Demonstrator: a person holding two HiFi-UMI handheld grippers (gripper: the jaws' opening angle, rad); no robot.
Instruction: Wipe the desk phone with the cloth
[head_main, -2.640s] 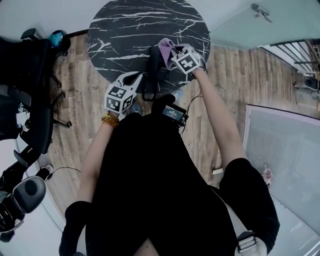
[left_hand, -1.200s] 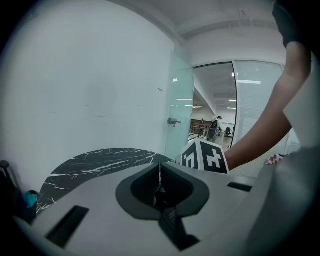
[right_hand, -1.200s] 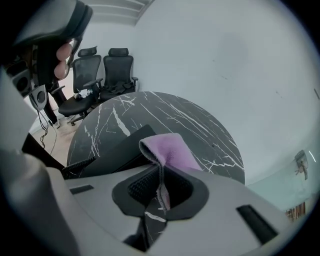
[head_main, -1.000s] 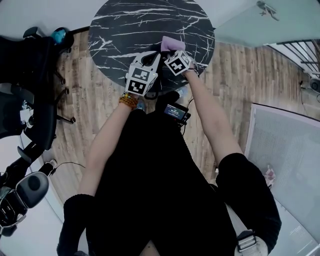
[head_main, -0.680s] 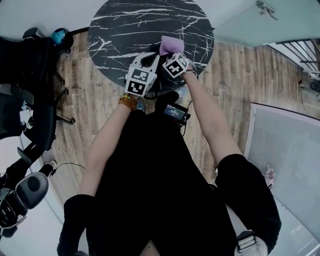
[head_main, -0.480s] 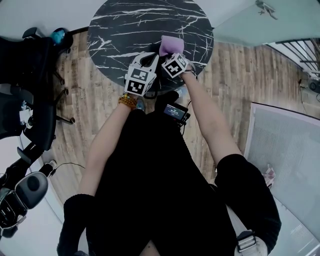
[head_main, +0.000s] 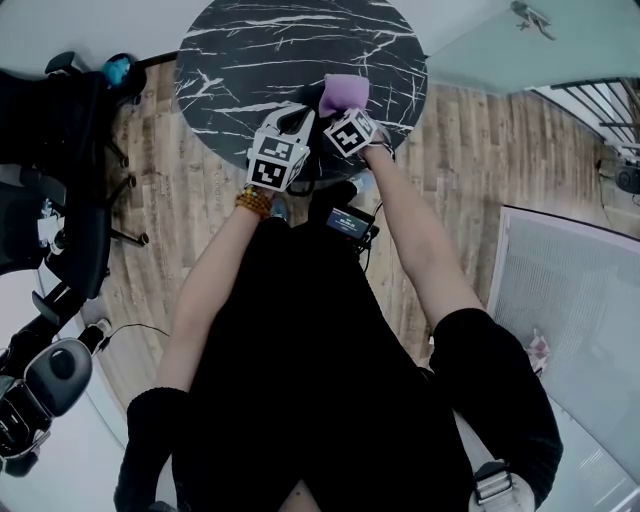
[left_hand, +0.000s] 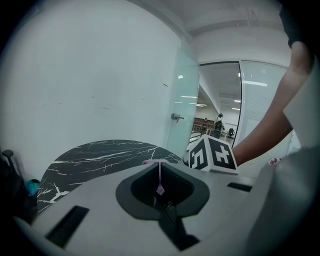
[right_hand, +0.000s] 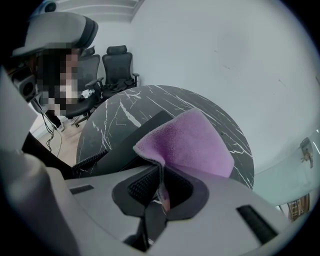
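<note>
Left gripper (left_hand: 160, 175) up from lower left of head view to table edge, now just beside right gripper (right_hand: 161, 190). Left jaws pressed together, thin purple sliver of cloth (right_hand: 192, 142) nipped between. Right jaws clamped on cloth edge; rest of cloth fans out ahead. Desk phone (right_hand: 127, 140): dark slab under cloth, coiled cord (right_hand: 90, 162) at left. Round black marble table (head_main: 260, 50) beneath. Office chairs (right_hand: 117, 62) beyond, upper left of right gripper view.

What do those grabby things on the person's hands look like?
Both the left gripper and right gripper are pale grey plastic, each with a white cube bearing black square markers. The person wears a black short-sleeved top and a beaded bracelet.
</note>
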